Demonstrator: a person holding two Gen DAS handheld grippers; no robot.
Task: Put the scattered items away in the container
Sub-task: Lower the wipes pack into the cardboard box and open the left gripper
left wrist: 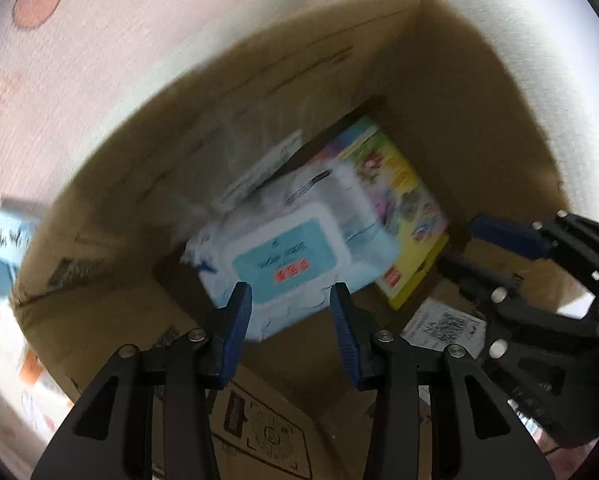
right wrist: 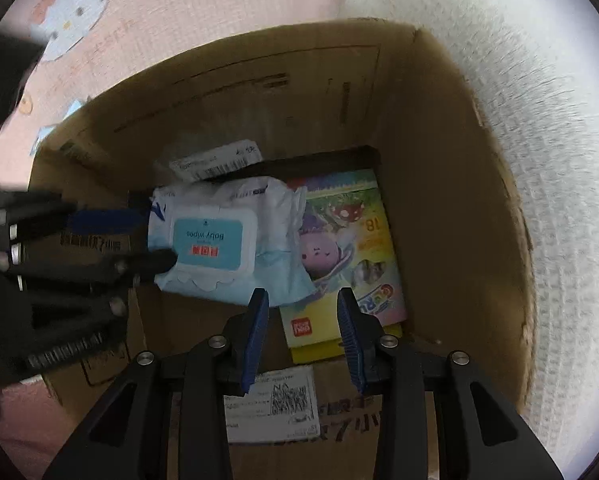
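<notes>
A deep cardboard box [left wrist: 439,80] [right wrist: 419,120] stands open below both grippers. On its floor lies a colourful yellow-edged box [left wrist: 411,200] [right wrist: 351,240]. A pale blue pack of baby wipes [left wrist: 299,256] [right wrist: 227,240] lies lid-up, partly on top of it. My left gripper [left wrist: 291,304] [right wrist: 155,238] hangs over the pack's near end with its jaws apart. The pack is wider than the gap, and the pads do not press on it. My right gripper [right wrist: 302,300] [left wrist: 471,252] stands open over the coloured box with nothing between its fingers.
A white shipping label [right wrist: 271,404] [left wrist: 443,328] sits on the box's near flap, and a barcode sticker [right wrist: 215,162] on the inner wall. A pink cartoon play mat [right wrist: 75,8] and a white fluffy rug [right wrist: 547,160] surround the box. A blue-white item [left wrist: 7,248] lies outside at left.
</notes>
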